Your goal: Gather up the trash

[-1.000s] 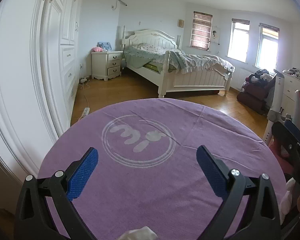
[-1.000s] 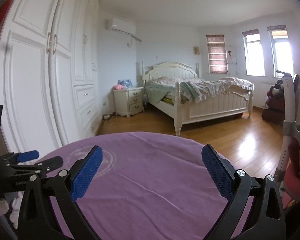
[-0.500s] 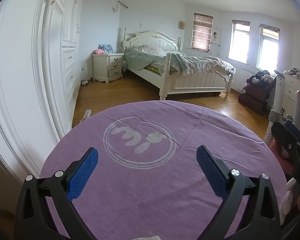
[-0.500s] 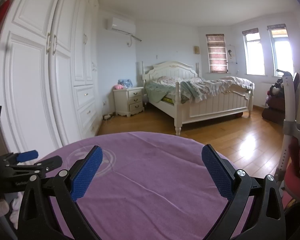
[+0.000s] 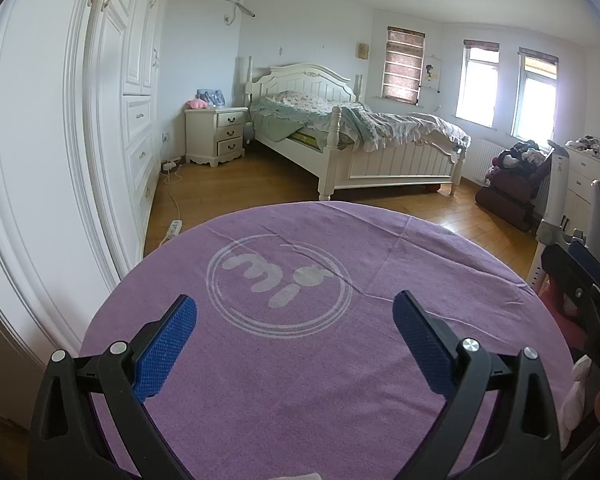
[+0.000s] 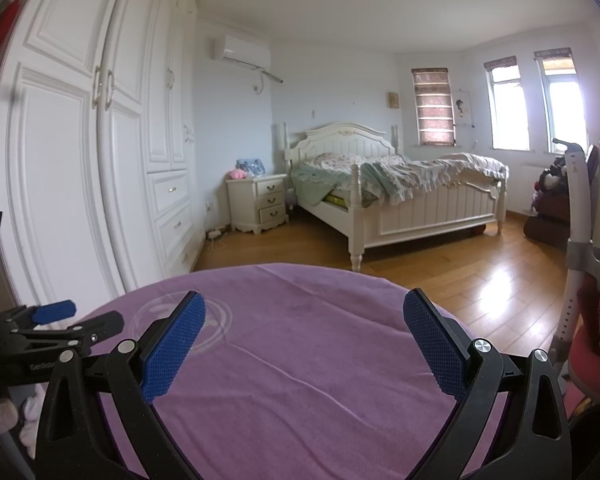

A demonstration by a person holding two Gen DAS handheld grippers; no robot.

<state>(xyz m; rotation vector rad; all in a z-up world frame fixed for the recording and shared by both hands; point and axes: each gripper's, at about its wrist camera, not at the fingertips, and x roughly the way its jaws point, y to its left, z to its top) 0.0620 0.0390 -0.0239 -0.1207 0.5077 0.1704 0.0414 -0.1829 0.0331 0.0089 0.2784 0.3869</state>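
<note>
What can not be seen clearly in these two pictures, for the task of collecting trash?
- White scrap, left wrist view: cut off by the bottom edge, between the left claw arms; what it is cannot be told.
- Right claw, left wrist view: cut by the right edge. It shows wide open in its own view.
- White thing, left wrist view: half hidden behind the claw arm.
- Near part of the cloth, both views: covered by claw frames.
</note>
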